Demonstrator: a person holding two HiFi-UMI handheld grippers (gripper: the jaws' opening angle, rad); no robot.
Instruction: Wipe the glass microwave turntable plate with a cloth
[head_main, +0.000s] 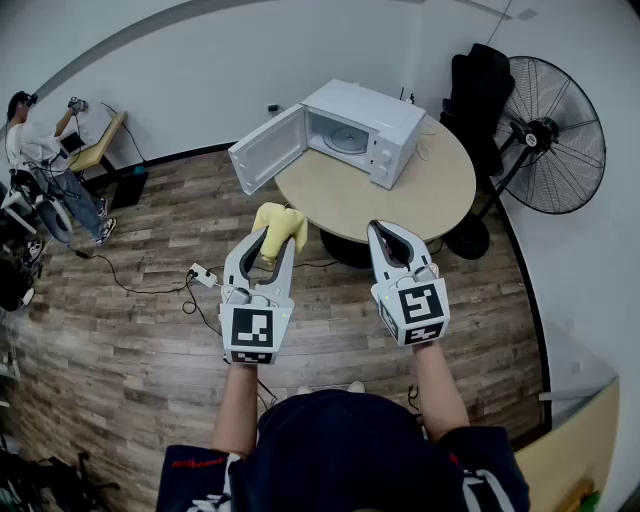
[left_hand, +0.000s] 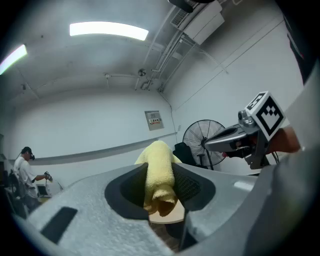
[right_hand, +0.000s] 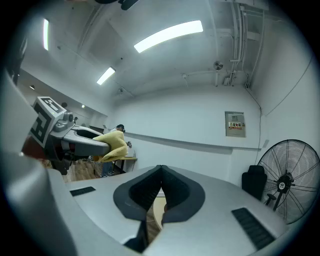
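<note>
A yellow cloth (head_main: 281, 226) is pinched in my left gripper (head_main: 268, 242), whose pads press on it from both sides; it hangs folded between them in the left gripper view too, cloth (left_hand: 159, 174). My right gripper (head_main: 392, 236) is shut with nothing in it, its pads meeting tip to tip (right_hand: 159, 182). Both grippers are held level above the floor, short of a round wooden table (head_main: 430, 195). On that table stands a white microwave (head_main: 375, 125) with its door (head_main: 265, 150) swung open. The glass turntable plate (head_main: 346, 140) lies inside its cavity.
A large black fan (head_main: 552, 134) stands right of the table, beside a dark chair (head_main: 478, 90). A power strip and cables (head_main: 203, 277) lie on the wood floor. A person (head_main: 40, 160) sits at a desk at far left.
</note>
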